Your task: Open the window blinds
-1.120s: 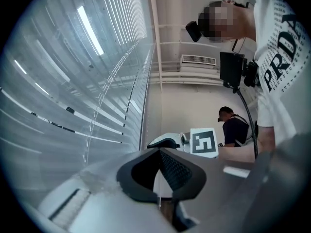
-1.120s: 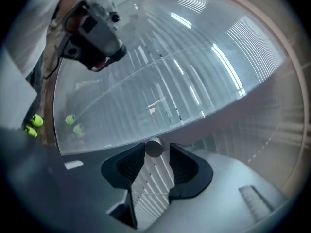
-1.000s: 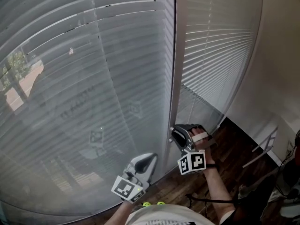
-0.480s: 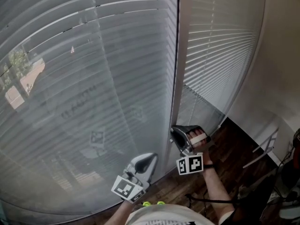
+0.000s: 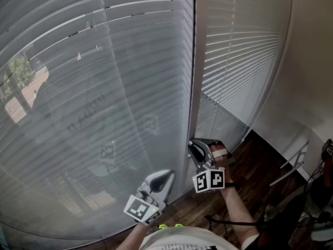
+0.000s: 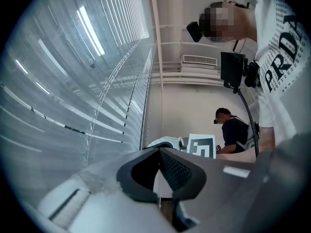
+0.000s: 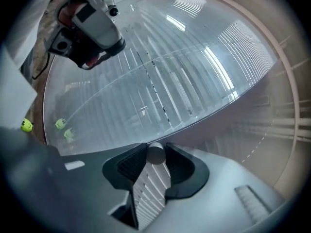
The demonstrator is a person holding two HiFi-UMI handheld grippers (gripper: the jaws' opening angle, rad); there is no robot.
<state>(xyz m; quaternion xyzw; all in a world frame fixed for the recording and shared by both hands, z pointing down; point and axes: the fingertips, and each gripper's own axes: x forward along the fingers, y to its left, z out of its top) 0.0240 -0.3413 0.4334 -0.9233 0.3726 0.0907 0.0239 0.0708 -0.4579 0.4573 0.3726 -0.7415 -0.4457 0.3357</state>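
The right tongs [image 5: 193, 149] pinch the lower end of the blinds' tilt wand [image 7: 155, 154]. Their jaws have just been closing, and the round rod now sits between both pads. The wand hangs at the upright window post [image 5: 200, 61], which splits the wide left blind [image 5: 104, 87] from the narrower right blind [image 5: 234, 61]. The left tongs [image 5: 167, 175] are pressed together with nothing seen between them. They are held lower and to the left of the right tongs, close to the foot of the left blind and clear of the wand.

The slats of both blinds hang down the full height of the windows, and a patch of trees and pavement [image 5: 21, 82] shows through at the far left. Thin lift cords [image 5: 106, 46] run down the face of the left blind.

To the right, a pale wall [image 5: 312, 61] closes in on the right blind, leaving a strip of dark wooden floor [image 5: 260, 171] as the only open ground beside the right hand [image 5: 221, 155]. Small lime-green objects [image 5: 169, 226] lie on the floor by the person's feet. A second person [image 6: 235, 132] stands further back in the room.
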